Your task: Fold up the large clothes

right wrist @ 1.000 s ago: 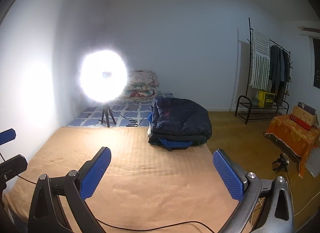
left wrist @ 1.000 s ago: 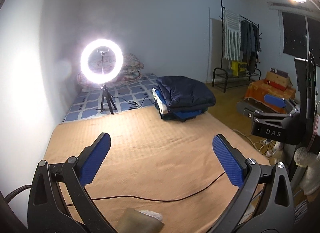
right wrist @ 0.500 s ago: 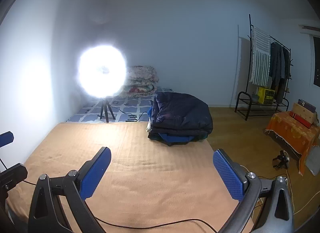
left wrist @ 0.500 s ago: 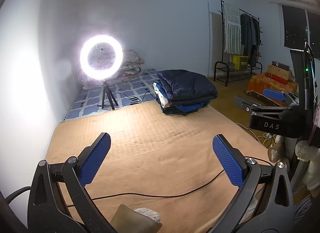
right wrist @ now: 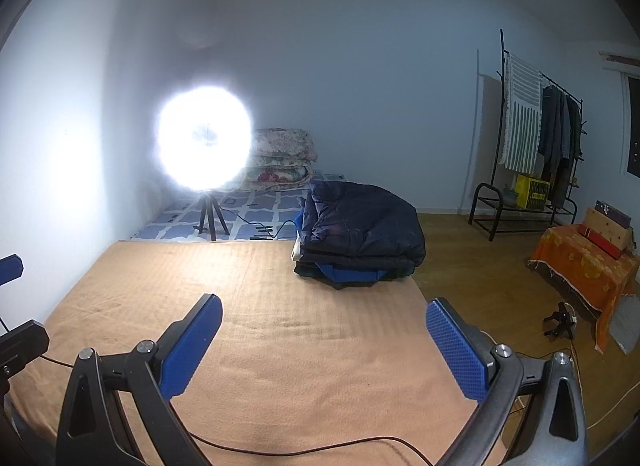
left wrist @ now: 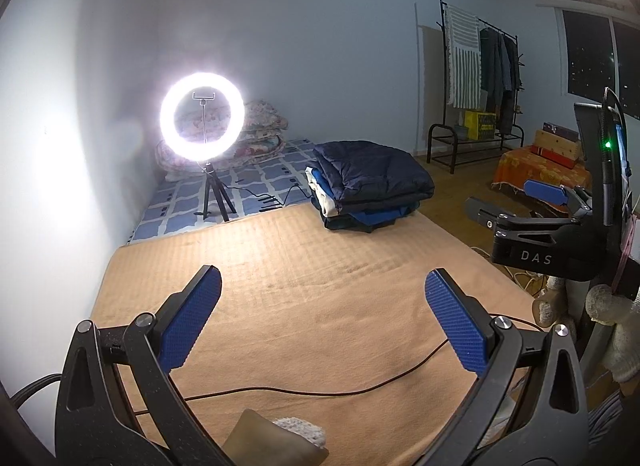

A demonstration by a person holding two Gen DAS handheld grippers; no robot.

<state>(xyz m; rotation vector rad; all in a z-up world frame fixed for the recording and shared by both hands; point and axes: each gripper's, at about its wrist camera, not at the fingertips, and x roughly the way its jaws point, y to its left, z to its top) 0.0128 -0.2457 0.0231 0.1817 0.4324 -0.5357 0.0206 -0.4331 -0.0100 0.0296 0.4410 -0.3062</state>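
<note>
**Both grippers held empty above a bare blanket; folded pile untouched at the far edge**

The only clothes in view are stacked in a folded pile at the far right corner of the tan blanket, with a dark navy padded garment on top and blue and pale layers beneath it. Compared with a second ago, the pile is seen slightly nearer and more centred in both wrist views, so a small shift of the cameras is indicated, while the pile itself has not been disturbed. No garment is spread on the blanket.

The left gripper is held with its jaws wide apart and nothing between them; the right gripper is likewise spread wide and empty, and is also seen side-on at the right edge of the left wrist view. Both are held well apart from the pile.

It is judged that either the stack is finished or a further garment is to be fetched; which cannot be told.

A thin dark cable is laid across the near part of the blanket. Beyond the blanket, a lit ring light on a tripod stands on a patterned mattress, and a clothes rack is placed against the far wall.
</note>
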